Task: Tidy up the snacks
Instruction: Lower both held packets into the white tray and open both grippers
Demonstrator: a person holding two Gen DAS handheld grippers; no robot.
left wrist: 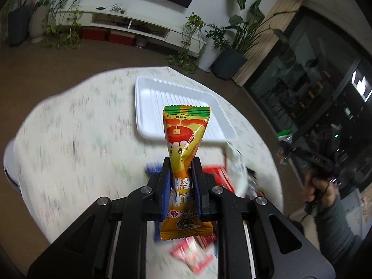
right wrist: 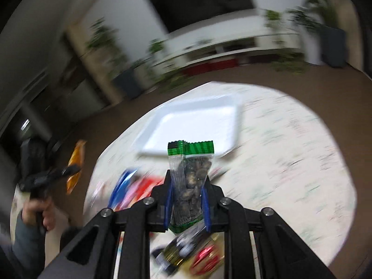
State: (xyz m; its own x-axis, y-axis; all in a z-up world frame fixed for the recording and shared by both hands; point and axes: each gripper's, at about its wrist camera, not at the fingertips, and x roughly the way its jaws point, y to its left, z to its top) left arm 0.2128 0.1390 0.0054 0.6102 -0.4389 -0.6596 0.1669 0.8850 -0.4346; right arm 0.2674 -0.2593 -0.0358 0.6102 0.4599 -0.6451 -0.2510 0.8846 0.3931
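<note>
One white tray (left wrist: pixel 148 107), one yellow packet (left wrist: pixel 183 139), one green-topped clear packet (right wrist: pixel 190 176), two grippers (left wrist: pixel 181 169)

Mounted on each wrist, angled down along the fingers, close above the surface (left wrist: pixel 69 139), both sharing the far white tray (left wrist: pixel 148 107).
</note>
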